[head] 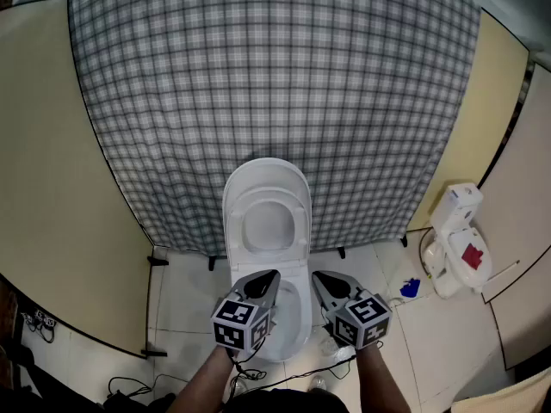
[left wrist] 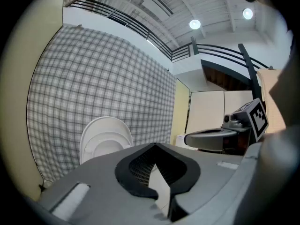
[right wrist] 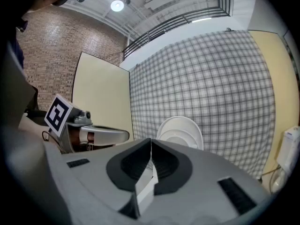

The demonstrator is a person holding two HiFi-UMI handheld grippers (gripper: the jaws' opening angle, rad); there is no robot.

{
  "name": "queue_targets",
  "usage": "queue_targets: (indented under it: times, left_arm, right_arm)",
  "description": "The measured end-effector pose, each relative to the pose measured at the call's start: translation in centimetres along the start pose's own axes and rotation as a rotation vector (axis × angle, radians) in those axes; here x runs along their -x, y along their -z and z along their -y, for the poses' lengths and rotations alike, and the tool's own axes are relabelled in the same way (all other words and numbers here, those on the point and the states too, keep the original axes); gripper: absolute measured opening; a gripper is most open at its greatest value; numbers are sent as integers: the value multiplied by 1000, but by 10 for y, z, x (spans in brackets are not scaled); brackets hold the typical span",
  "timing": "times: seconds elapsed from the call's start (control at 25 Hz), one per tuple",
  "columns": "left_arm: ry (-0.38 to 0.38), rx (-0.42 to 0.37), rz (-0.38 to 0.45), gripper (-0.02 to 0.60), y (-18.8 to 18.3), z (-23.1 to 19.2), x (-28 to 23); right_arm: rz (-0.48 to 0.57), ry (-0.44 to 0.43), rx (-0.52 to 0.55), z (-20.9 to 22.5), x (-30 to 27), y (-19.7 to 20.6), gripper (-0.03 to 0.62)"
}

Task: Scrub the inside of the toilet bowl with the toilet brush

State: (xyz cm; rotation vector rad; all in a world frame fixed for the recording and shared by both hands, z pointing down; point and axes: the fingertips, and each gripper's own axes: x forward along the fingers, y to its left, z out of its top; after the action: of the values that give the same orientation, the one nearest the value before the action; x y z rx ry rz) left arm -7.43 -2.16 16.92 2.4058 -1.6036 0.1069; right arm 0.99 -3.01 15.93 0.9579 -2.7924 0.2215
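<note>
Far left, a flat beige panel (head: 52, 170) stands in front of the grey checked cloth backdrop (head: 275, 76), and loose black cables (head: 129, 387) trail over the white tiled floor (head: 185, 295) near the person's feet, so stepping in could snag them. The left hand-held gripper (head: 271, 275) hangs over the near rim of the white ceramic toilet bowl (head: 293, 317), its jaws closed tip to tip with nothing in them. The white oval lid and seat (head: 267, 198) are both raised against the cloth, so the bowl is open and sits directly below and between the two tools. The right hand-held gripper (head: 317, 276) is level with the left one and just beside it, also closed and empty. No toilet brush is held, and the task is judged not yet begun. Right of the bowl a small blue object (head: 410, 288) lies on the tiles. Further right a white plastic unit with a red patch (head: 461, 243) stands by the right beige panel (head: 495, 101). It may be the toilet brush in its holder, but that cannot be confirmed. Risks: reaching right with jaws closed would knock the unit over, not grasp it; a weak pinch could let a handle twist or drop into the bowl; hard scrubbing could splash; and bumping the raised seat could make it fall.
</note>
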Motion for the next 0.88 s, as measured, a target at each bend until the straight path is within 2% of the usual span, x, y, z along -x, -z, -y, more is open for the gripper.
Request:
queue_targets:
  times: [0.12,0.32,0.56,0.88]
  left_arm:
    - [-11,-9,8,9,-1,-3,-22]
    - [25,9,-4,10,12,11,-46]
    - [135,72,-77,11,78,35,-72]
    - [204,87,-192,11,155,85,-106]
  right_arm:
    - [-6,5,-11,24,-4,-1,20]
    - [-33,50,-49,57,8,15,21]
    - [-93,147,-72,81,27,76,32]
    - [-170,255,-140,121,66,148,33]
